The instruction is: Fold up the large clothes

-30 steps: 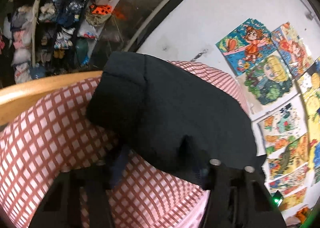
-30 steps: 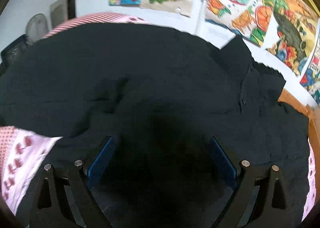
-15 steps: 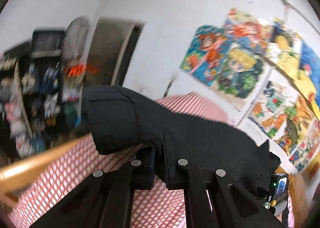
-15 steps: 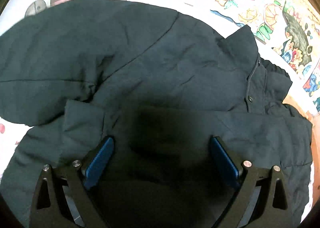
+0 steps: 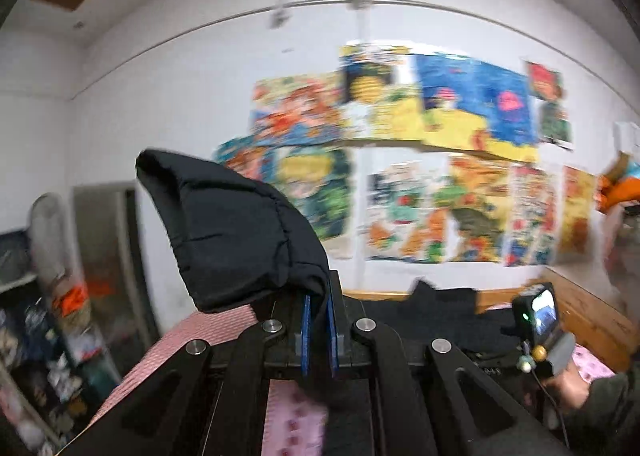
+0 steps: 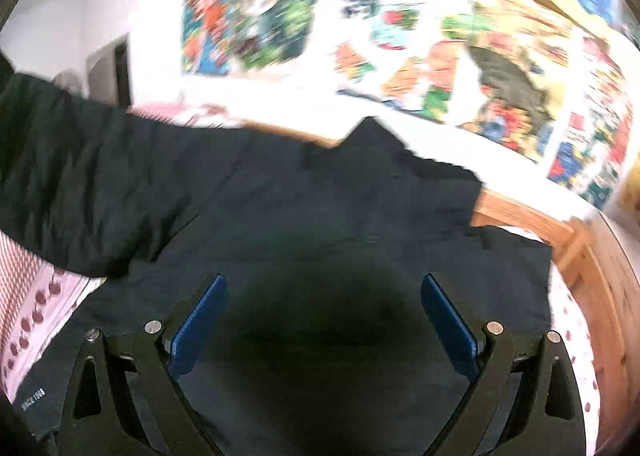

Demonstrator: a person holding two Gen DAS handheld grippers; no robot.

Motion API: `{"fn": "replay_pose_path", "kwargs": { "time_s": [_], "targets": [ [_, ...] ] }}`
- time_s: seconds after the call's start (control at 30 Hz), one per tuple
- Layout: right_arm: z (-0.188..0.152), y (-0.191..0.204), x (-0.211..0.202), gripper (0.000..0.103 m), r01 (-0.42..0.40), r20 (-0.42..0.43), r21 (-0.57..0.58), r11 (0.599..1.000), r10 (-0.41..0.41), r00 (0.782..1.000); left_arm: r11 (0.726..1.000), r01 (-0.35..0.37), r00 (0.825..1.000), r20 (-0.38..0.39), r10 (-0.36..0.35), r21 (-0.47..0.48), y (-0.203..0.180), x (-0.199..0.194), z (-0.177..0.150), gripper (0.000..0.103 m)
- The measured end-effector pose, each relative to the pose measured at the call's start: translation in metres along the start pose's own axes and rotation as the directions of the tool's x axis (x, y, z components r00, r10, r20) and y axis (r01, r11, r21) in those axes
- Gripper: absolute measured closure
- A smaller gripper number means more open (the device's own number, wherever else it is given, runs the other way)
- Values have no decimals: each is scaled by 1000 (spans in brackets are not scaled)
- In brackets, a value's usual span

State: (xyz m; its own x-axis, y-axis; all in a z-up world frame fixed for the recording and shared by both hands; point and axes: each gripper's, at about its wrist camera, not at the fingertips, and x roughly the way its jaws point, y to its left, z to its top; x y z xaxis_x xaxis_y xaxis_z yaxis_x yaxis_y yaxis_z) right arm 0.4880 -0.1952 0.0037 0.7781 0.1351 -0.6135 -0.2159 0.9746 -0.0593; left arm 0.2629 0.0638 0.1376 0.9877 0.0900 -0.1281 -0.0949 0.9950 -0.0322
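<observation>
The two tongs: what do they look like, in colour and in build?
Both tongs, left and right, have black linkage arms with silver pivot bolts and flat blue pads. The other handle carries a small lit screen and a thin cable.

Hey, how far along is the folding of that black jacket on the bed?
Barely begun. The black jacket lies mostly spread out on the bed. In hand: the left gripper is shut on the jacket's sleeve, holding it up. The right gripper is open above the jacket. Both sleeves and the body are left to fold.
</observation>
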Motion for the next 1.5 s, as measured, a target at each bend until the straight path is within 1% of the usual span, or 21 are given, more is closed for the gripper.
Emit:
{"fn": "replay_pose_path", "kwargs": {
  "time_s": [0.07,0.13,0.23,0.3,0.33,0.4,0.47,0.6,0.67,0.77,0.83,0.9,0.97,1.03,1.1,1.2,1.23,1.3,1.37,1.43,1.5],
  "targets": [
    [-4,-29,-2,8,27,4,31,999,-27,1000,998,47,999,2,-47,31,-26,3,4,96],
    [-14,-59,-3,8,91,1,42,995,-92,996,994,99,995,-3,-99,53,-51,7,6,96],
    [-29,-100,2,8,154,-36,67,986,-152,988,978,187,982,-15,-187,86,-91,12,3,96],
    [-39,-129,-1,8,145,-74,130,981,-136,988,965,240,971,-21,-239,105,-112,17,-1,96],
    [-44,-147,-4,8,124,-90,175,977,-110,990,957,267,964,-24,-266,112,-123,22,-4,96],
    [-51,-166,-9,8,115,-90,222,968,-97,991,936,334,943,-42,-331,112,-145,33,-13,96],
    [-58,-187,-14,8,106,-77,268,958,-89,993,918,381,924,-77,-375,108,-163,43,-22,96],
    [-73,-213,-20,8,55,-40,356,933,-44,998,886,450,888,-158,-431,113,-196,65,-44,96],
    [-81,-222,-18,8,43,-39,350,936,-31,999,874,473,872,-199,-447,108,-210,77,-56,96],
    [-94,-229,-14,8,105,-82,288,952,-84,993,857,506,842,-274,-465,100,-230,95,-76,96],
    [-103,-238,-13,8,119,-92,291,949,-96,991,847,523,822,-317,-472,95,-240,105,-92,96],
    [-112,-249,-11,8,100,-97,328,940,-72,993,836,542,795,-371,-479,81,-250,116,-108,96],
    [-119,-256,-9,8,78,-93,353,932,-48,994,820,572,753,-421,-506,36,-256,126,-125,96],
    [-124,-259,-8,8,47,-76,367,929,-21,997,809,588,719,-452,-528,-11,-258,133,-138,96],
    [-131,-261,-11,8,19,-51,382,924,1,999,801,598,701,-467,-539,-29,-260,136,-147,96],
    [-135,-260,-13,8,-63,0,421,905,70,998,786,618,678,-495,-543,-17,-266,137,-159,94],
    [-133,-259,-13,8,-105,20,438,893,106,994,781,624,671,-502,-545,-14,-267,138,-161,92],
    [-135,-255,-12,8,-145,33,447,883,145,989,758,652,643,-518,-565,-18,-270,136,-166,87],
    [-134,-249,-10,8,-162,33,441,883,165,986,738,675,621,-525,-582,-19,-271,133,-167,76],
    [-137,-245,-9,8,-191,41,448,873,193,980,718,696,604,-522,-602,-21,-271,130,-166,38],
    [-143,-245,-8,8,-258,63,485,836,260,963,711,703,610,-502,-613,-14,-268,124,-162,26]
  ]
}}
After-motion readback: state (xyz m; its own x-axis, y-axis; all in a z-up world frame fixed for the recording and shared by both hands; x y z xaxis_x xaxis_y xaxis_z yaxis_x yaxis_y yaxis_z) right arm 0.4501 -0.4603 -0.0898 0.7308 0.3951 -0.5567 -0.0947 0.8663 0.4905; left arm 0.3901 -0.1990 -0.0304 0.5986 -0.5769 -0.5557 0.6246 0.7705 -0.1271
